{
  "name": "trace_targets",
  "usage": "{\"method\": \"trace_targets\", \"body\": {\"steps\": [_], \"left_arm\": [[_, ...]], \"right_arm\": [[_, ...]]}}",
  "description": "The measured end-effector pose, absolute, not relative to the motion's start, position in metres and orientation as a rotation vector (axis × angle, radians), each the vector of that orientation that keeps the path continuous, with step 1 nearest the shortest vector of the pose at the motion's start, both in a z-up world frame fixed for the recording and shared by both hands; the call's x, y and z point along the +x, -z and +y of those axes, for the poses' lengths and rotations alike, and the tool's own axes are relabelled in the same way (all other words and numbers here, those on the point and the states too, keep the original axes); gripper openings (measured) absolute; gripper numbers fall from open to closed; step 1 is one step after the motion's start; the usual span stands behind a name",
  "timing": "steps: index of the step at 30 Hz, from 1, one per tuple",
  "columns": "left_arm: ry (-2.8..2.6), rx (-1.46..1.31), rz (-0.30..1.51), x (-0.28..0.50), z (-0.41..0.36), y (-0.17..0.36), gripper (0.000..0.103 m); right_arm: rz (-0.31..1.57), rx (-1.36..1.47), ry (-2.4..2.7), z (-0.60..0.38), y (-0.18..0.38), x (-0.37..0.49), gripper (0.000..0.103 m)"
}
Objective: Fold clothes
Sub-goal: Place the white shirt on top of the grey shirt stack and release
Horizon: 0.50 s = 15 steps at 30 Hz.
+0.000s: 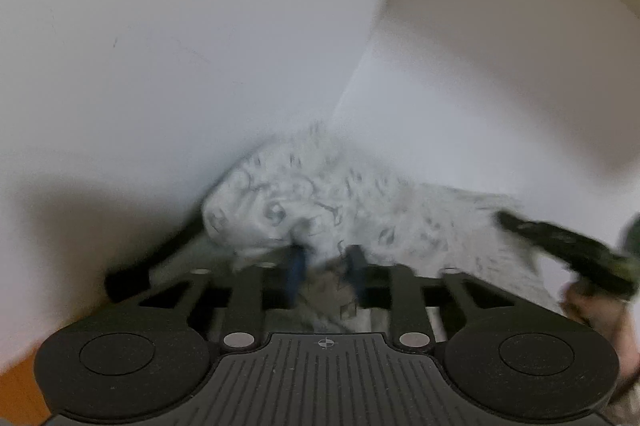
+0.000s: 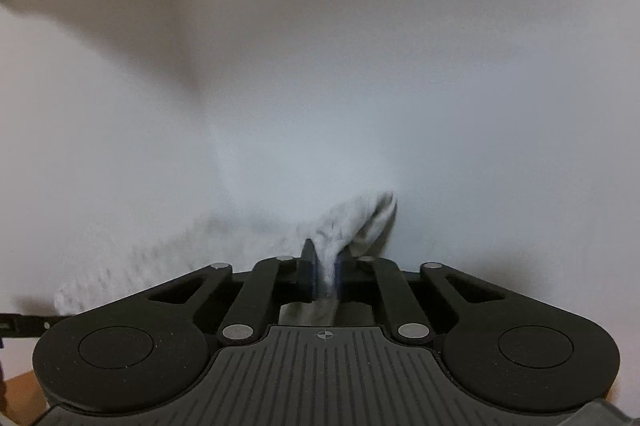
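A white garment (image 1: pixel 320 201) with a grey print lies bunched on the white table (image 1: pixel 140 85), blurred by motion. My left gripper (image 1: pixel 327 266) is shut on a thick fold of it, and cloth fills the gap between the blue pads. In the right wrist view the same garment (image 2: pixel 344 222) rises in a peak from my right gripper (image 2: pixel 325 268), which is shut on a thin pinch of the fabric. The rest of the cloth trails off to the left (image 2: pixel 140 266). My right gripper (image 1: pixel 560 250) also shows as a dark blur at the garment's far end, with a hand (image 1: pixel 596 306) behind it.
A white wall (image 1: pixel 520 25) stands behind the table. An orange-brown floor patch (image 1: pixel 16 386) shows below the table edge at lower left. A dark strap or bar (image 2: pixel 24 326) crosses the left edge of the right wrist view.
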<state>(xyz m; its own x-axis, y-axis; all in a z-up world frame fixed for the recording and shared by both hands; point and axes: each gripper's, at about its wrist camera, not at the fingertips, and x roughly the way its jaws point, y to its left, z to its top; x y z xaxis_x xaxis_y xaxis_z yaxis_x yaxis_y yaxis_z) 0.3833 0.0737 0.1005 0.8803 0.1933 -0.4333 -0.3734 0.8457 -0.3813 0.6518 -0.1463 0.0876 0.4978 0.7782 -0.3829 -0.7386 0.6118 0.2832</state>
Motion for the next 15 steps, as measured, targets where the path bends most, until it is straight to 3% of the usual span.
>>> {"method": "trace_targets", "body": {"steps": [6, 7, 10, 15], "left_arm": [[-0.311, -0.419, 0.442, 0.402, 0.072, -0.102, 0.022], [-0.304, -0.424, 0.455, 0.398, 0.074, -0.099, 0.025], [-0.311, -0.441, 0.472, 0.383, 0.077, -0.099, 0.041], [-0.347, -0.334, 0.408, 0.368, 0.061, -0.126, 0.040]], "right_arm": [[0.374, 0.061, -0.849, -0.156, -0.092, 0.631, 0.007], [0.375, 0.053, -0.849, -0.158, -0.094, 0.631, 0.010], [0.379, 0.031, -0.851, -0.166, -0.101, 0.630, 0.041], [0.380, 0.016, -0.905, -0.176, -0.116, 0.619, 0.043]]}}
